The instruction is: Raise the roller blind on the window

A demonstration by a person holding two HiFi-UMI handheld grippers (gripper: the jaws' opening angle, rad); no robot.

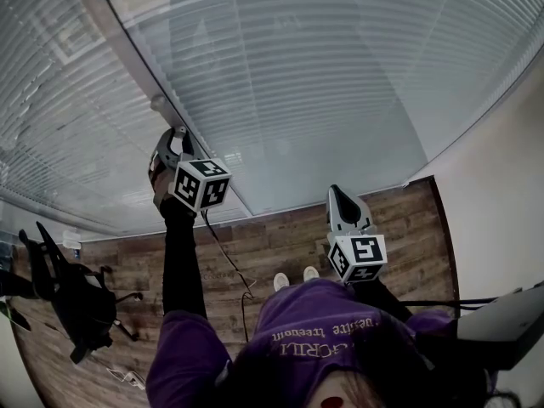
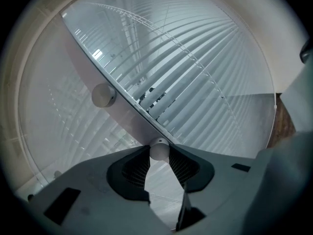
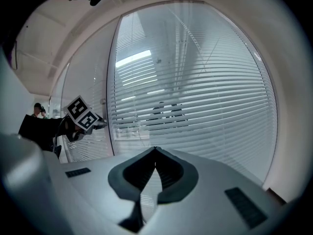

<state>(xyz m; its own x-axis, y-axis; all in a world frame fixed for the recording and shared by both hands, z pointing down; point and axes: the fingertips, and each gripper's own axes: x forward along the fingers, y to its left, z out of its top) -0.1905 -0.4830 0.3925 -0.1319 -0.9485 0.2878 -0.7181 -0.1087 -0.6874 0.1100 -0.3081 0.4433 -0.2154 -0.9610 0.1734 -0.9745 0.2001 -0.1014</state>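
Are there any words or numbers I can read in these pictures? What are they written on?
Purple top: two lines of pale letters, upside down and too blurred to read.
Left marker cube: black-and-white squares only, no words.
Right marker cube: the same, no words.
White knob: no writing.
Nothing else shows any text.

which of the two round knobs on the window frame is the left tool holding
The nearer knob, pinched between the left tool's jaw tips; the other knob sits free farther along the frame.
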